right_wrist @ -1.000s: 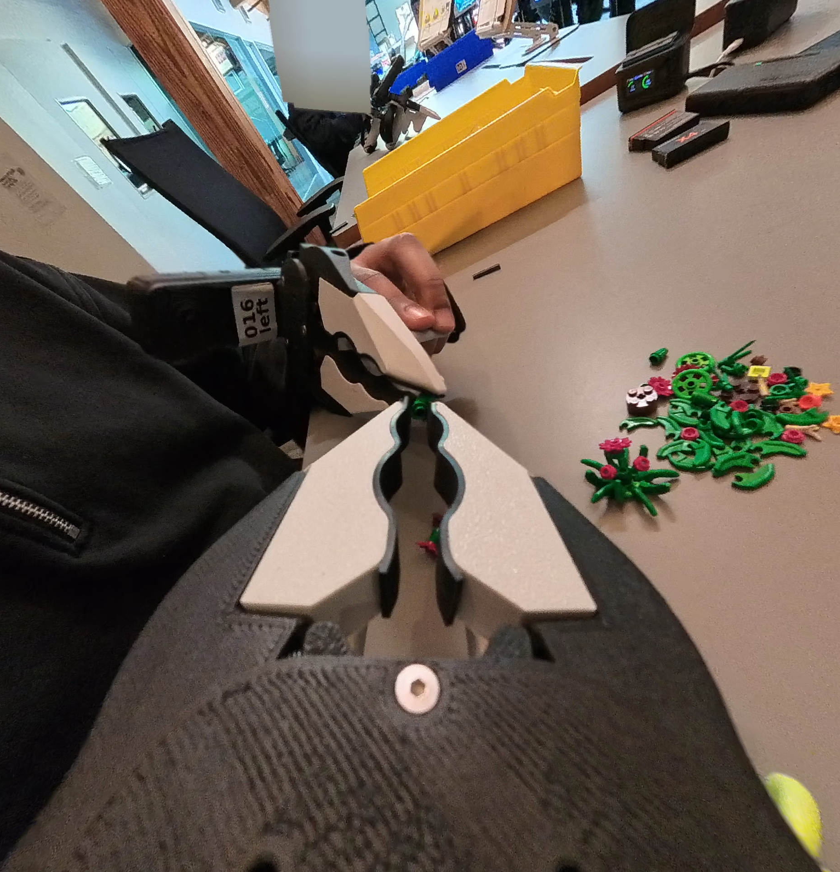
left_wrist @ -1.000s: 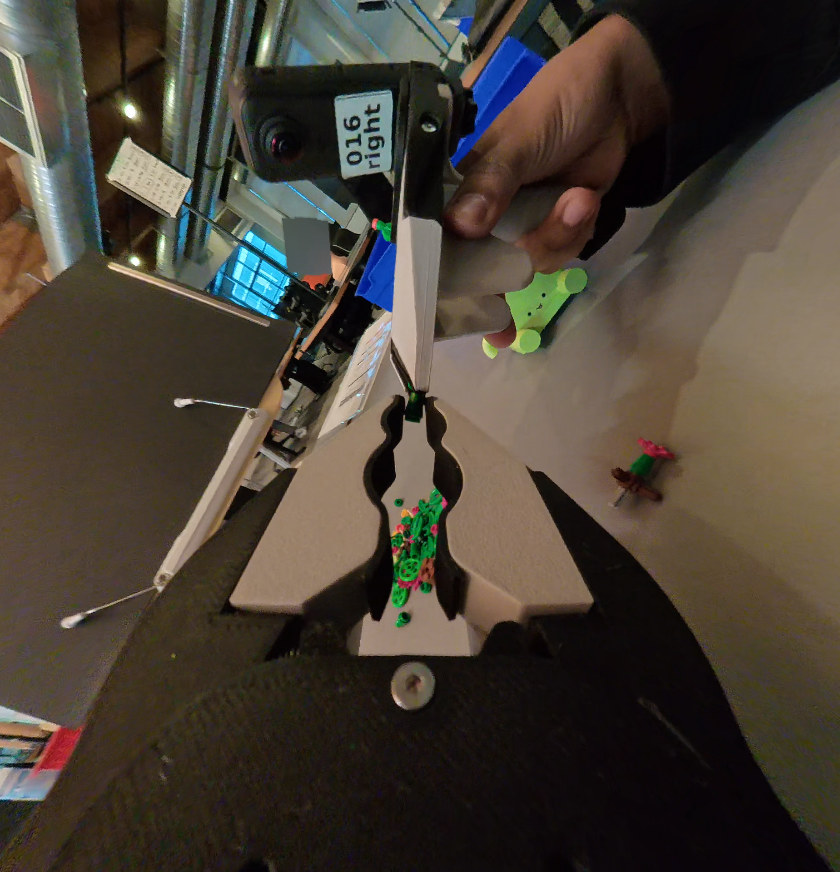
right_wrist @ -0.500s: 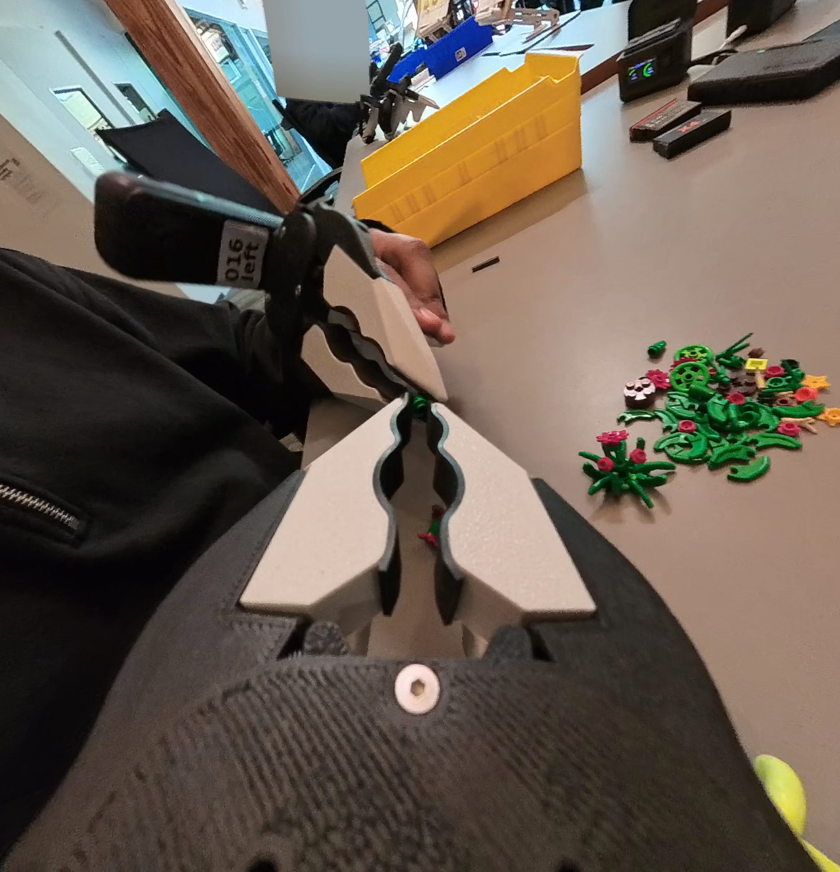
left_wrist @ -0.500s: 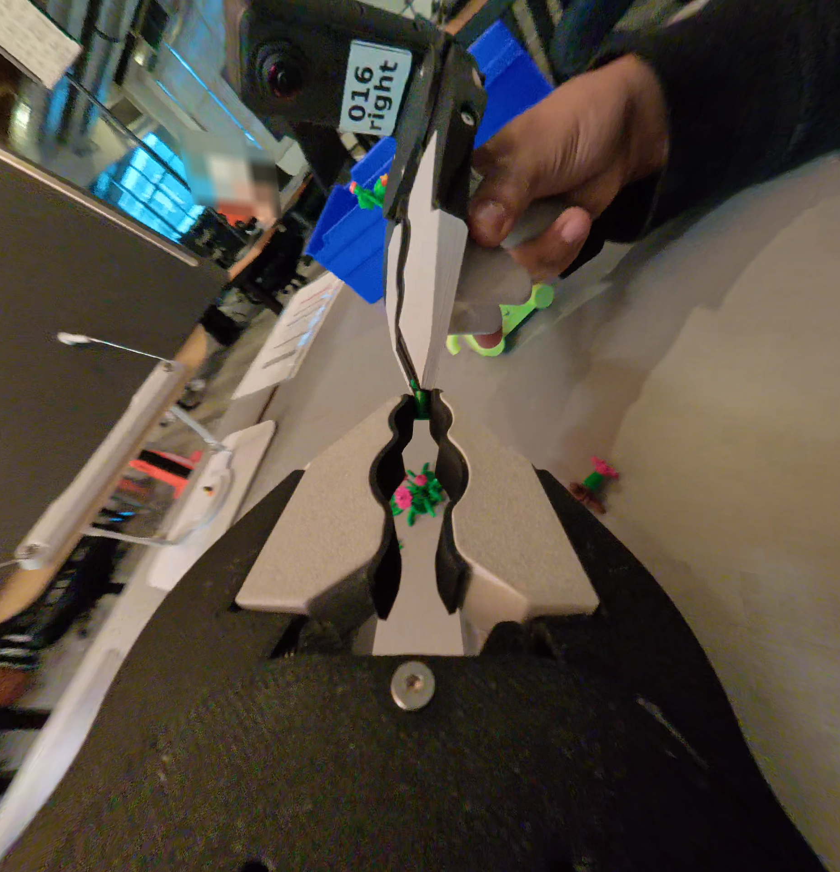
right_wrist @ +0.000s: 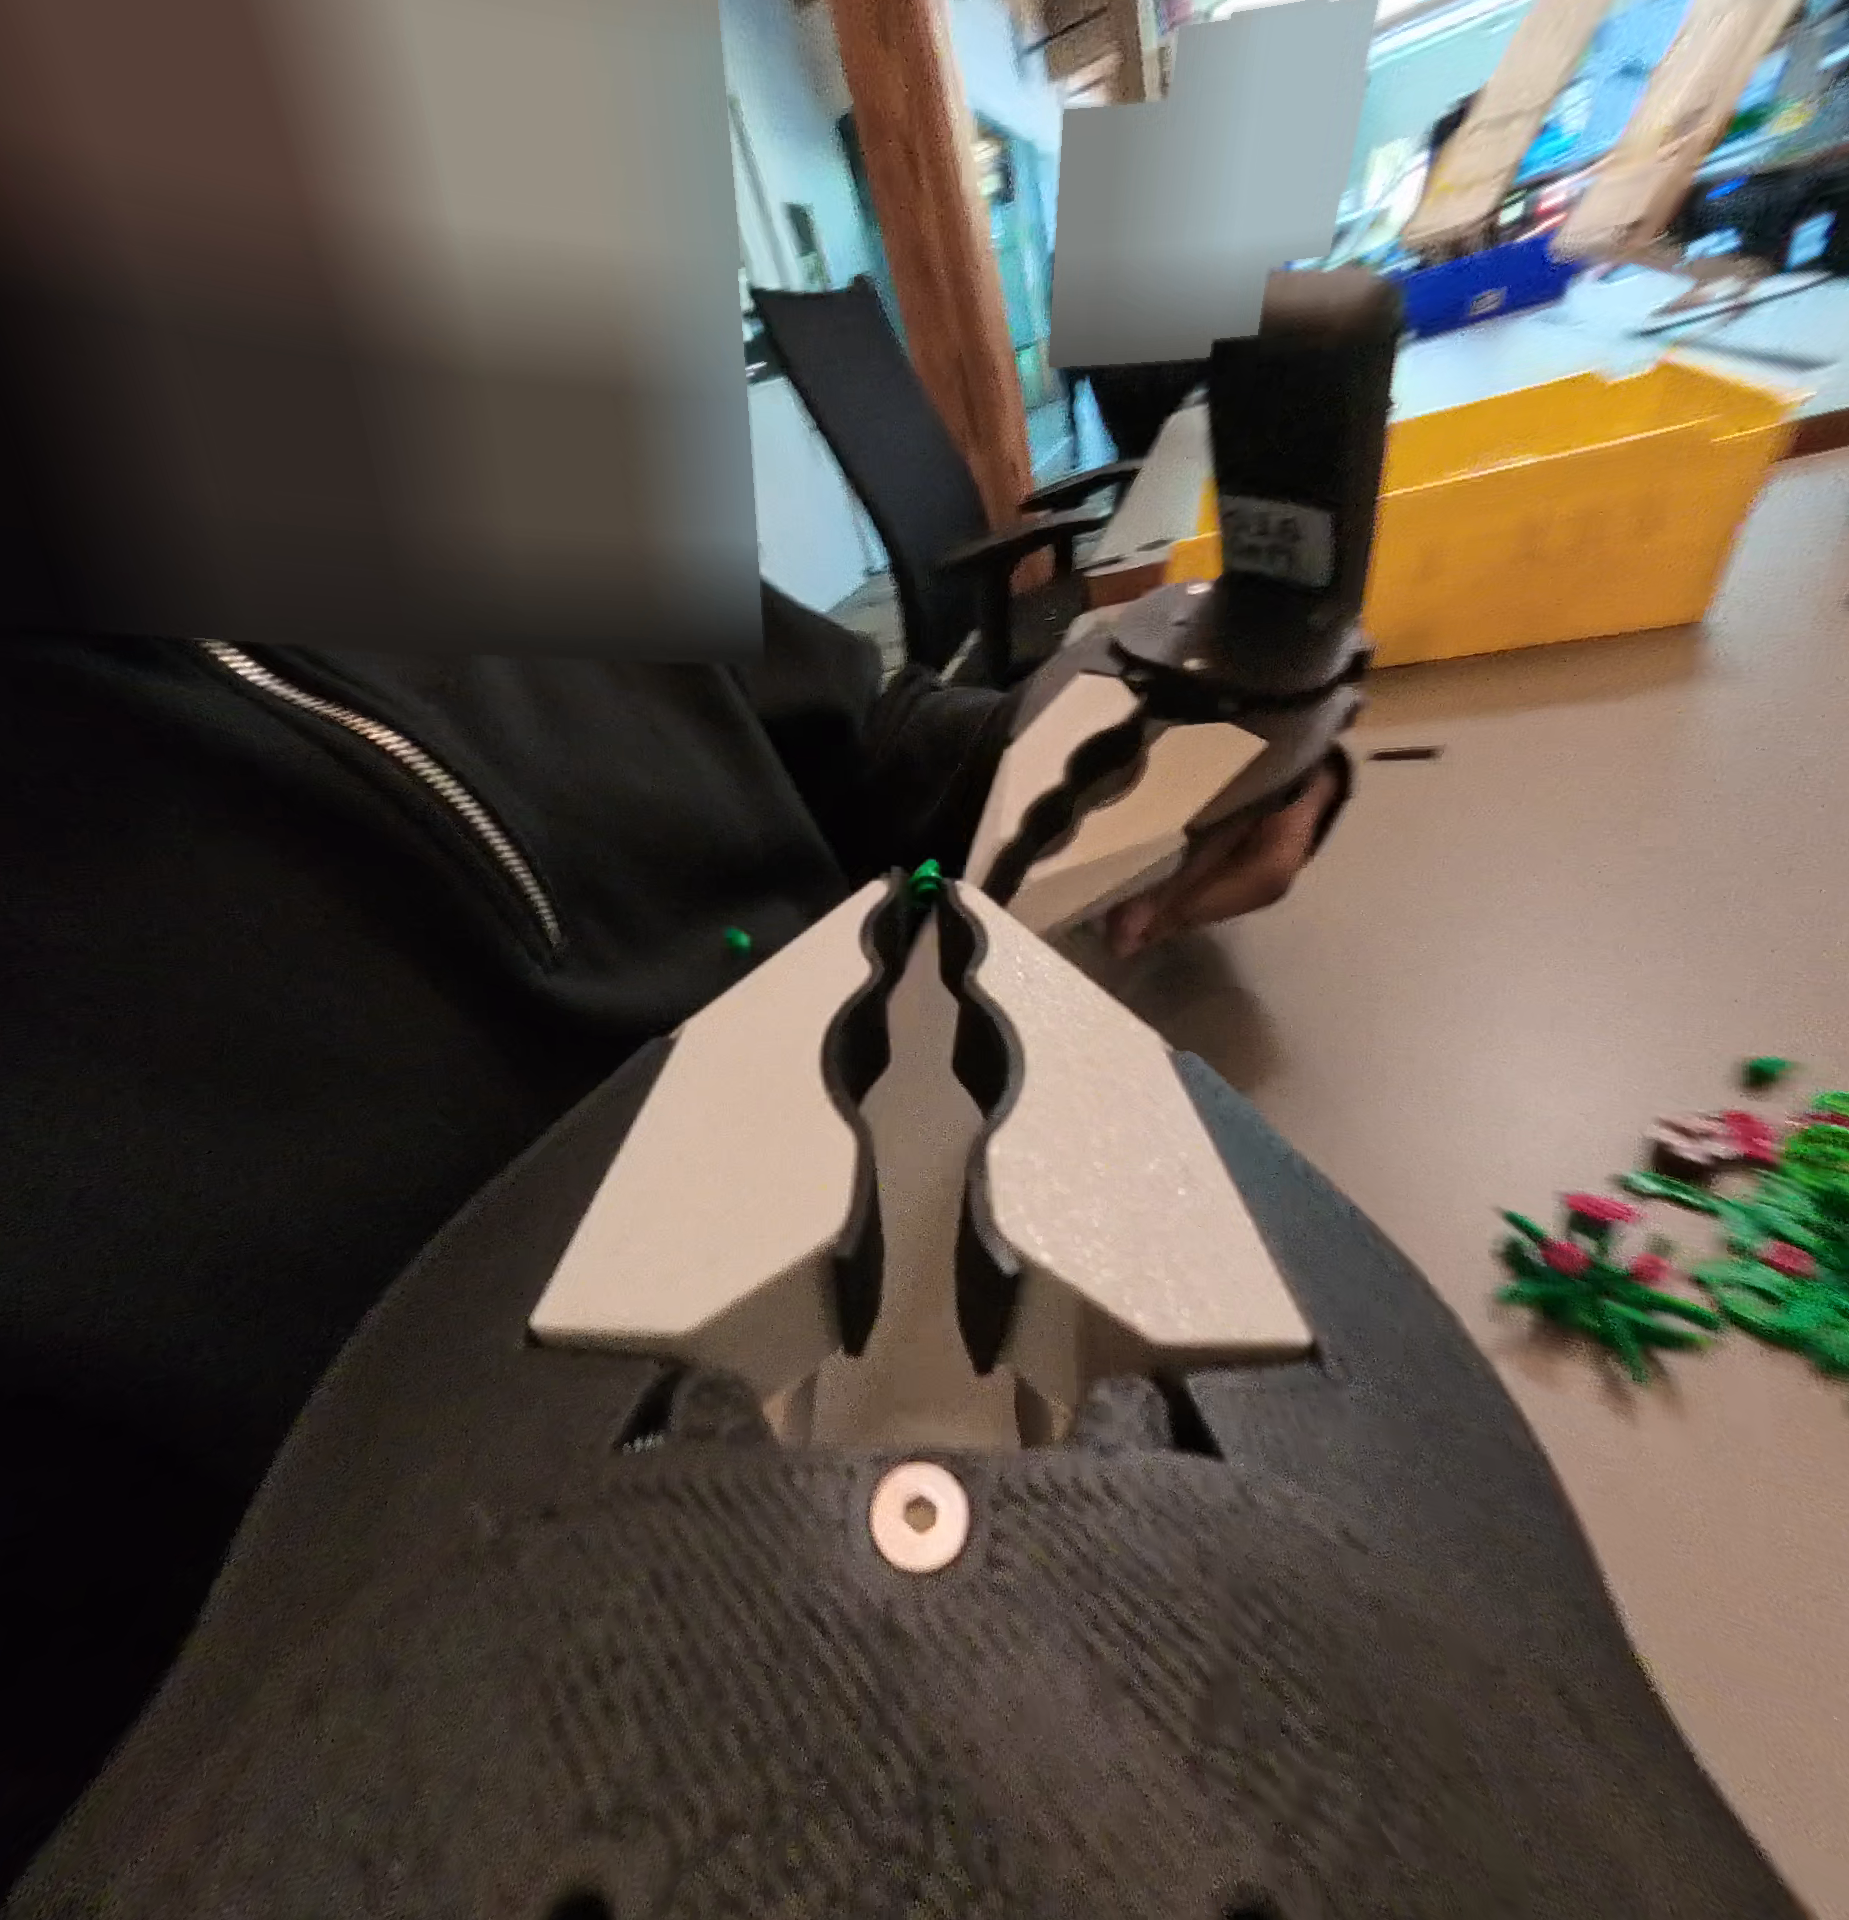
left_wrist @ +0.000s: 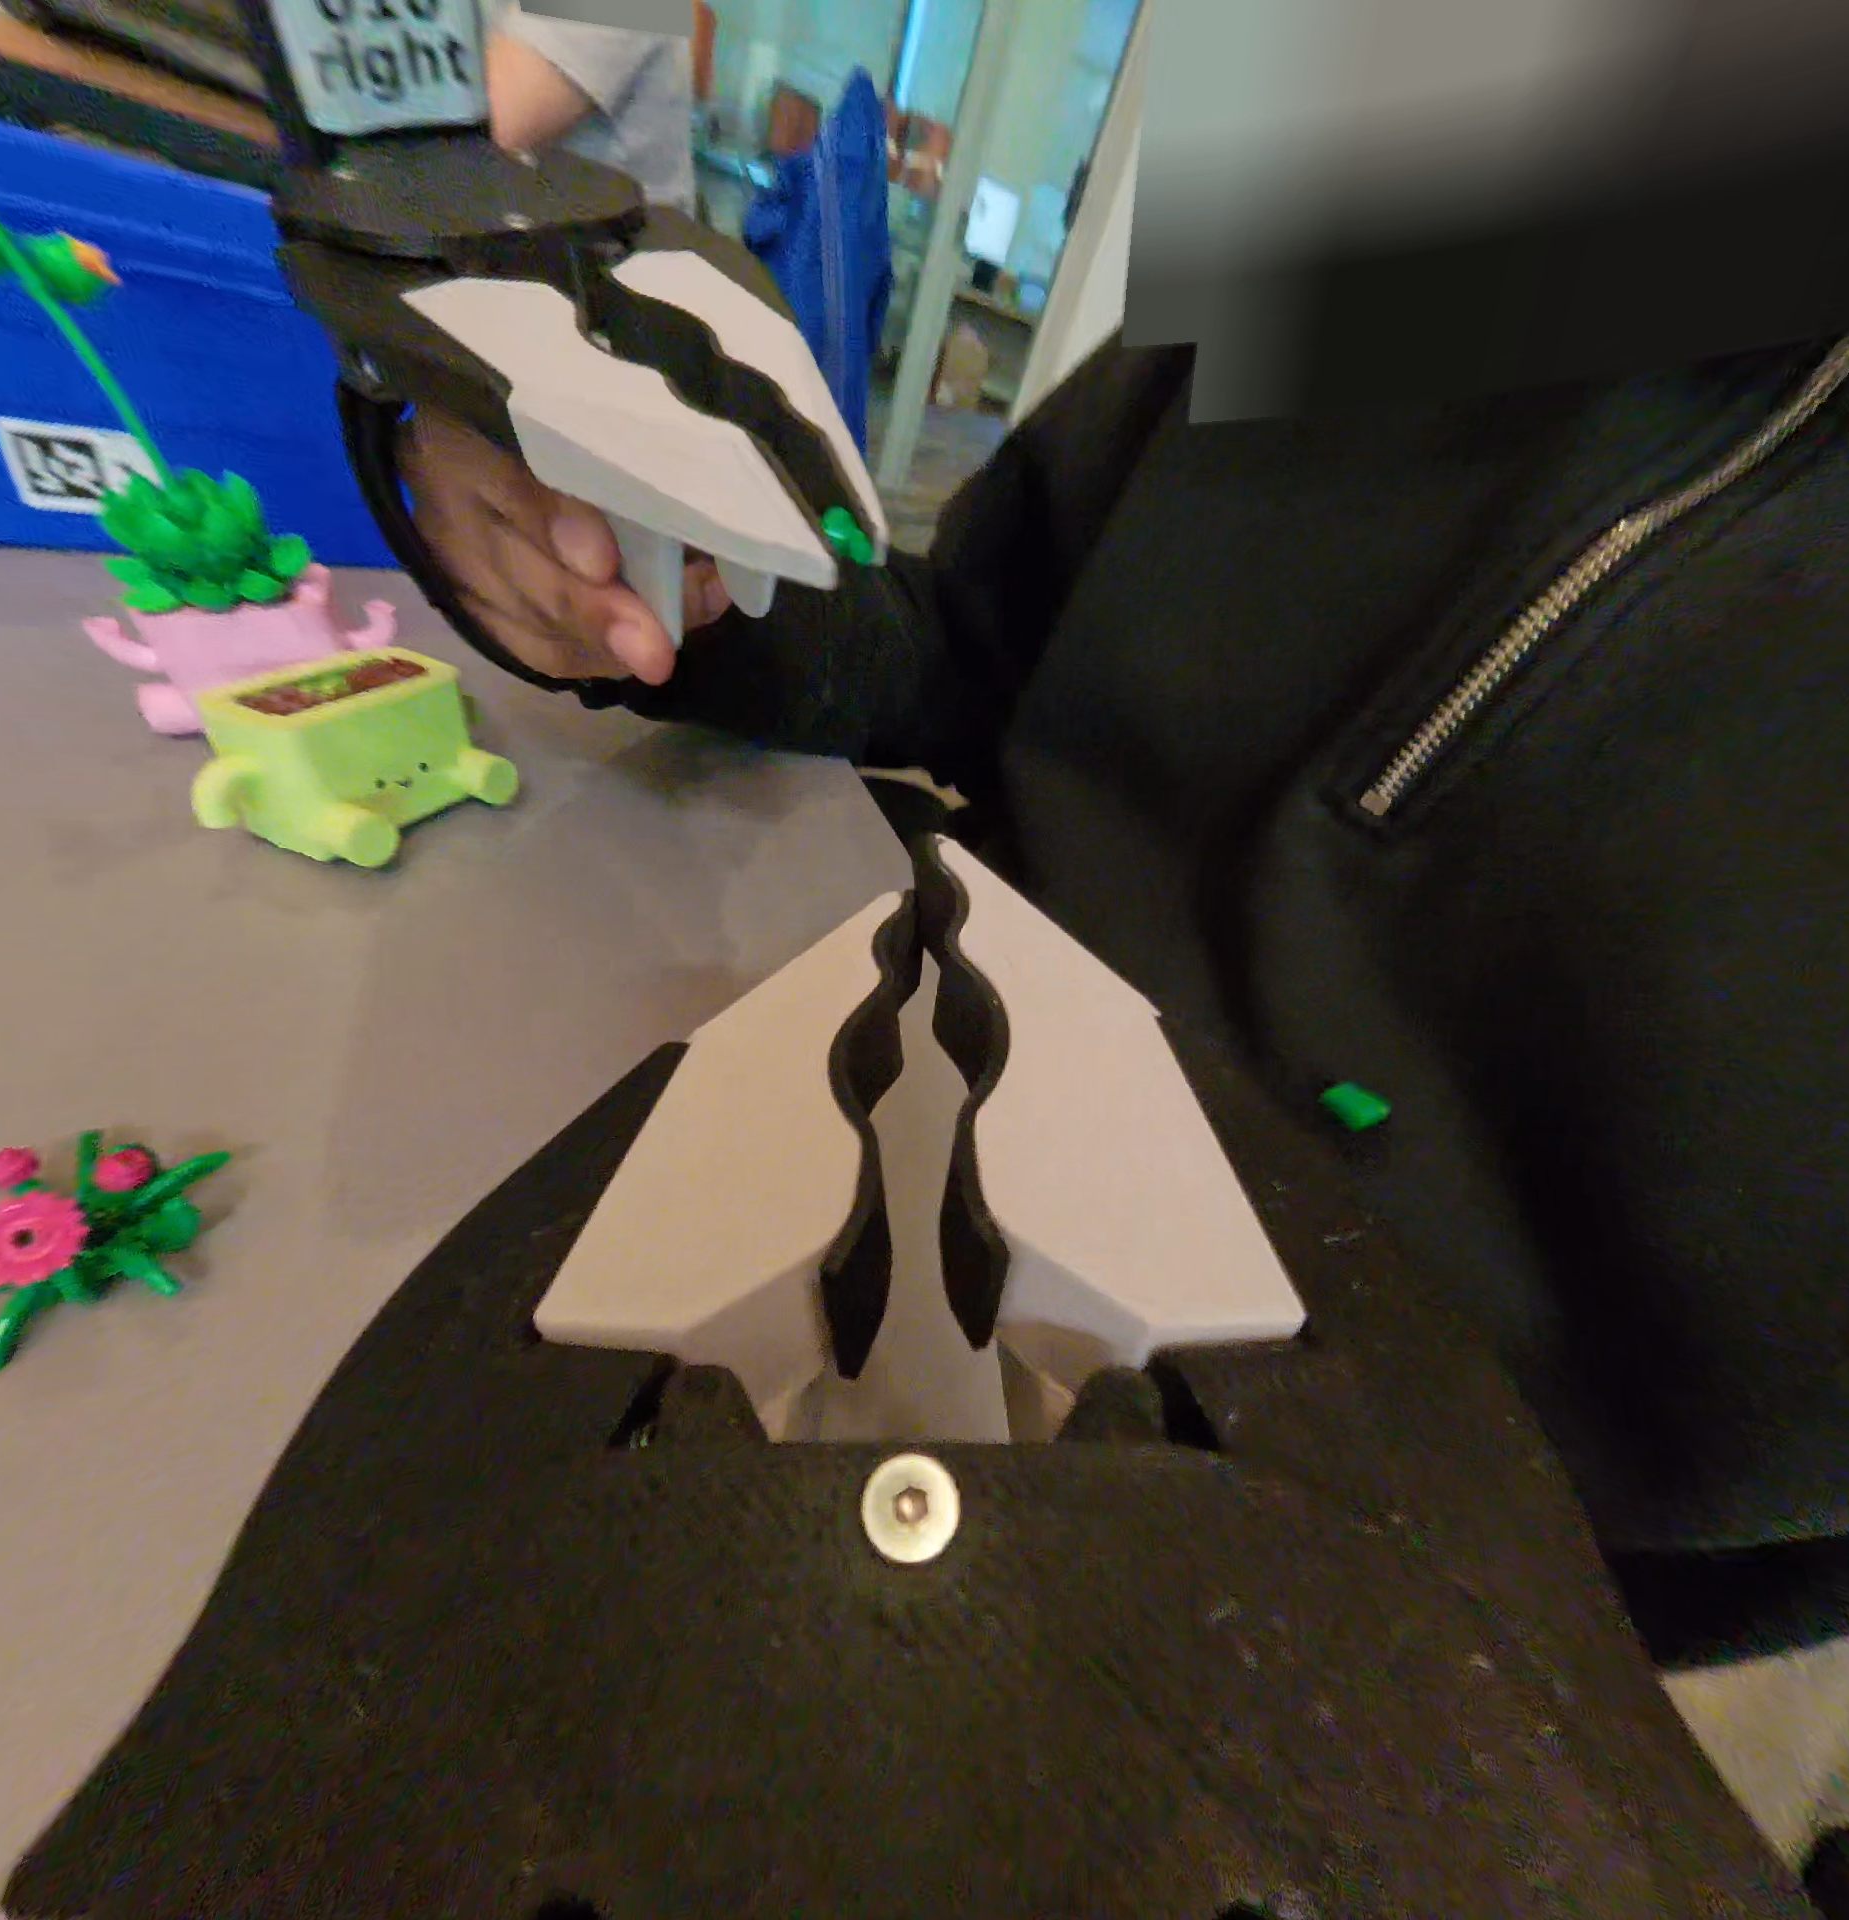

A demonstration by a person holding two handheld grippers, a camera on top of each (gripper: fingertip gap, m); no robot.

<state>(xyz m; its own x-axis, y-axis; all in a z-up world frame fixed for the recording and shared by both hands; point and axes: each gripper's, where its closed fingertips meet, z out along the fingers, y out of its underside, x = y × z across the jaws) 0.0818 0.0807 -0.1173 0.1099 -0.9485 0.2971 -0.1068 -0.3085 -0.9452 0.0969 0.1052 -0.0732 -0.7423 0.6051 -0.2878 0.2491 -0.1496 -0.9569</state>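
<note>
My right gripper (right_wrist: pixel 920 896) is shut on a small green plastic piece (right_wrist: pixel 920 881) at its fingertips, in front of a person's black zipped jacket (right_wrist: pixel 328 935). It also shows in the left wrist view (left_wrist: pixel 852 545), held by a hand, with the green piece (left_wrist: pixel 845 530) at its tip. My left gripper (left_wrist: pixel 922 873) is shut, with nothing visible between its tips, and it points at the jacket sleeve. In the right wrist view it (right_wrist: pixel 993 883) sits just right of my right gripper's tips, apart from them. A second small green piece (left_wrist: pixel 1354 1107) lies loose on the jacket (right_wrist: pixel 735 938).
On the grey table (left_wrist: pixel 380 1039) stand a lime green pot figure (left_wrist: pixel 348 748), a pink pot with a green plant (left_wrist: pixel 234 613) and a blue bin (left_wrist: pixel 120 343). A flower cluster (left_wrist: pixel 68 1236) lies nearer. A yellow bin (right_wrist: pixel 1522 520) and a pile of green and pink pieces (right_wrist: pixel 1813 1247) sit right. Tip to tip, the grippers are about 6 cm apart. Both grippers' tips are roughly 20 cm from the lime green pot figure (left_wrist: pixel 348 748).
Both grippers held one green piece tip to tip. They have come apart and swung toward the jacket. The right keeps a green piece; another green piece now lies on the jacket.
</note>
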